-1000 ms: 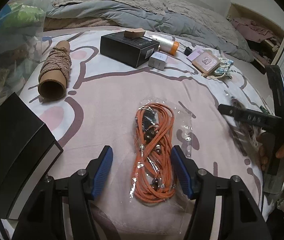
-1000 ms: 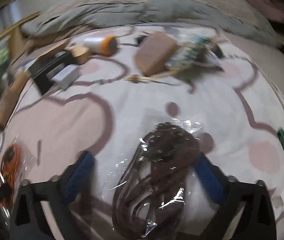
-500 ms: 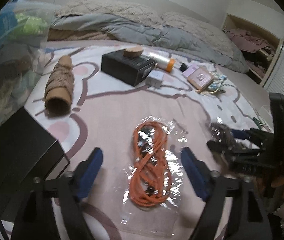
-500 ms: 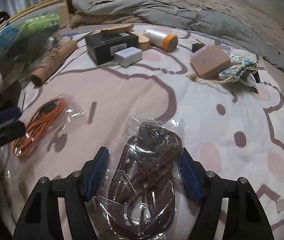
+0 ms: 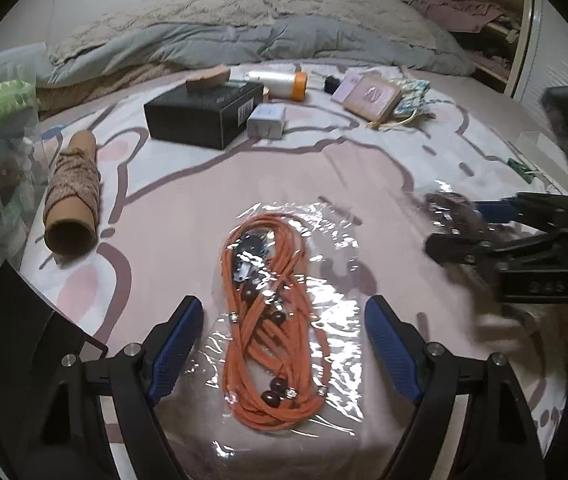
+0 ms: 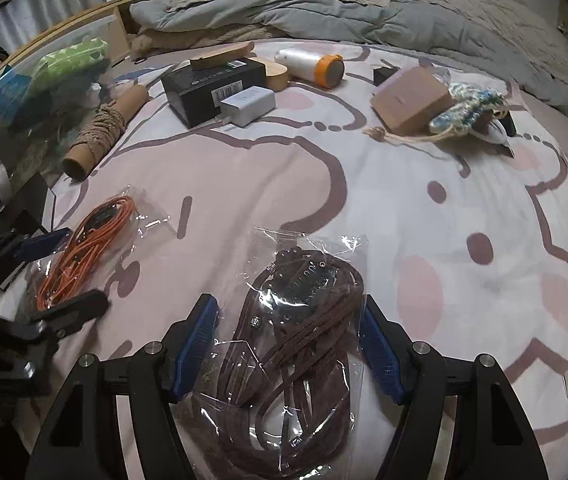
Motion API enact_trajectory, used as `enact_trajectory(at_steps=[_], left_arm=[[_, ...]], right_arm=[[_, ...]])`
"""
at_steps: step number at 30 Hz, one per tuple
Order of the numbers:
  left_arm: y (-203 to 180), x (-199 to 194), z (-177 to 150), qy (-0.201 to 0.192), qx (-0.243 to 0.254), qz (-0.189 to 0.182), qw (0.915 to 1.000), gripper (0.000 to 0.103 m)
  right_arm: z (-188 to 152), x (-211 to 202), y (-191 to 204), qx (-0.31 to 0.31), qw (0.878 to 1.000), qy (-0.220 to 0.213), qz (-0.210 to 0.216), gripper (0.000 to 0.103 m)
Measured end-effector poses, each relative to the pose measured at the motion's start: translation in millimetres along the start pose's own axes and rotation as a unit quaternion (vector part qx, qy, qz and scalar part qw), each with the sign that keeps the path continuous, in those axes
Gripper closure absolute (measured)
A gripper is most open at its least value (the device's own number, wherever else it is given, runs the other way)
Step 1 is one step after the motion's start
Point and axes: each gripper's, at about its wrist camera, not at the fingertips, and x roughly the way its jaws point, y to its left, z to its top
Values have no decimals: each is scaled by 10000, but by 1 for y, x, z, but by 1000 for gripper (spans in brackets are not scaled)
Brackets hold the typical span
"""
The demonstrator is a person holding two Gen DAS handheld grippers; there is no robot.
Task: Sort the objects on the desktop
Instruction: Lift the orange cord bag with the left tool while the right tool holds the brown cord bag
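Now centred low in the left wrist view: bagged orange cord [image 5: 272,320], flat on the pink patterned bedsheet [image 5: 188,184], framed by the left gripper [image 5: 284,344] with blue pads spread wide and touching nothing. Likewise low centre in the right wrist view: bagged dark brown cord [image 6: 292,344], between the parted pads of the right gripper [image 6: 289,344], also unclamped. Compared with a second ago, pulled back and raised a little on both sides, with more sheet visible around each bag and sharper framing on the right. Probably a lining-up pause before closing on the two bags, neither yet lifted. Further out, toward the top of the left view: black box [image 5: 204,114], white charger [image 5: 267,121], orange-capped bottle [image 5: 280,84], pink card box [image 5: 372,96]; at left, twine-wrapped cardboard tube [image 5: 72,196]. Slippery film likely to slide under a shallow pinch.
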Motion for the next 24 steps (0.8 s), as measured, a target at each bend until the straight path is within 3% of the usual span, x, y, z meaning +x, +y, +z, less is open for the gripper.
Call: enact_trajectory(at_steps=[7, 9, 11, 17, 24], left_arm=[[6, 8, 2, 146, -139, -48, 9998, 20], [6, 9, 2, 165, -146, -35, 9998, 20], [6, 9, 2, 183, -180, -20, 9997, 19], [10, 8, 1, 309, -496, 136, 9982, 19], [15, 5, 1, 442, -740, 90, 9962, 18]], right_arm=[[-4, -5, -3, 162, 9998, -9, -122, 30], [-6, -7, -2, 195, 9995, 10, -257, 18], [-8, -10, -1, 178, 9985, 10, -513, 13], [-10, -13, -8, 405, 9959, 131, -800, 12], [-16, -12, -13, 737, 9947, 368, -616, 12]])
